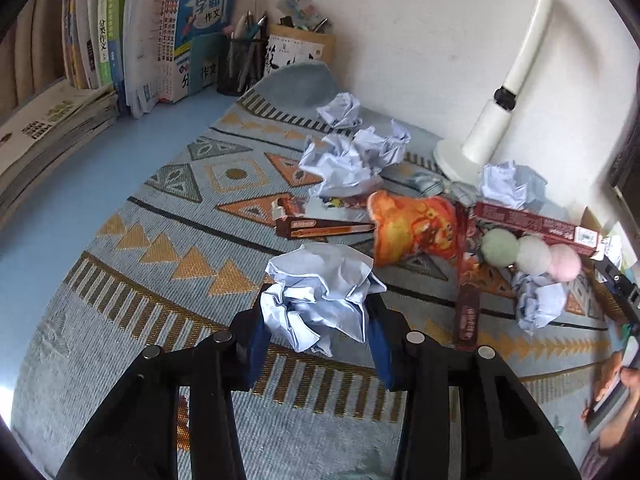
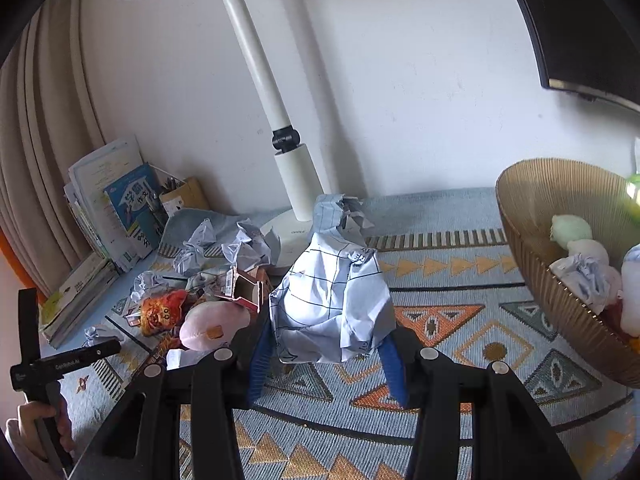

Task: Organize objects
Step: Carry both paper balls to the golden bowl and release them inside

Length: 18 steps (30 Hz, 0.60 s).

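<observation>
My left gripper [image 1: 318, 320] is shut on a crumpled ball of pale blue paper [image 1: 320, 292], low over the patterned mat [image 1: 160, 240]. The blue pads [image 1: 256, 340] press on both of the ball's sides. In the right wrist view my right gripper [image 2: 330, 336] is shut on a bigger crumpled sheet with ruled lines [image 2: 328, 292], held above the mat. More crumpled paper [image 1: 352, 160], an orange snack bag [image 1: 416, 228], brown boxes [image 1: 320, 228] and a string of three plush balls [image 1: 532, 254] lie ahead of the left gripper.
A ribbed brown basket [image 2: 532, 280] at the right holds plush balls and paper. A white desk lamp [image 2: 296, 184] stands by the wall. Books [image 1: 132, 40] and a mesh pen holder [image 1: 240, 64] line the back left. A person's hand [image 2: 36, 420] shows at the lower left.
</observation>
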Tool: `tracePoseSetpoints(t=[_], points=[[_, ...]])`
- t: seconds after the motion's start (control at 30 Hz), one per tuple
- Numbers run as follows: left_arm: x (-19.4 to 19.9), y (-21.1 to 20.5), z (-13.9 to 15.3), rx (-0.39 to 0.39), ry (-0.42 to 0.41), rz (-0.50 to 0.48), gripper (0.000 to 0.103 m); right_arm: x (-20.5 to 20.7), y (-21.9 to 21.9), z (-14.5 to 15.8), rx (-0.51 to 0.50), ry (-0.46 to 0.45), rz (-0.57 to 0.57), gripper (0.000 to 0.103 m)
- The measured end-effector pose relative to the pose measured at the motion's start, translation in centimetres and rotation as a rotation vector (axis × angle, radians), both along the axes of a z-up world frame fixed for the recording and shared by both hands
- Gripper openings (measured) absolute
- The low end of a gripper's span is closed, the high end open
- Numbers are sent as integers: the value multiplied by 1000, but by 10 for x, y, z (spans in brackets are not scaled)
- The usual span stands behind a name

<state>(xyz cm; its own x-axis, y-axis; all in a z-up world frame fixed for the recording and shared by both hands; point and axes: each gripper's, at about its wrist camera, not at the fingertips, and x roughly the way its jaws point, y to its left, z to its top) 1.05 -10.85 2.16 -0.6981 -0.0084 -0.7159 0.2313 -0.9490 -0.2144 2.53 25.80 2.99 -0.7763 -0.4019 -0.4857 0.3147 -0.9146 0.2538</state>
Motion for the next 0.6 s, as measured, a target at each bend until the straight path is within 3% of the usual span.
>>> tracePoseSetpoints(t=[0.27,0.6], points=[[-11,33,43,-5,85,-80,40,7,27,25,-85,50,-37,47],[-53,129,77,-12,146,-296,40,-12,79,66,-206,60,-71,47]])
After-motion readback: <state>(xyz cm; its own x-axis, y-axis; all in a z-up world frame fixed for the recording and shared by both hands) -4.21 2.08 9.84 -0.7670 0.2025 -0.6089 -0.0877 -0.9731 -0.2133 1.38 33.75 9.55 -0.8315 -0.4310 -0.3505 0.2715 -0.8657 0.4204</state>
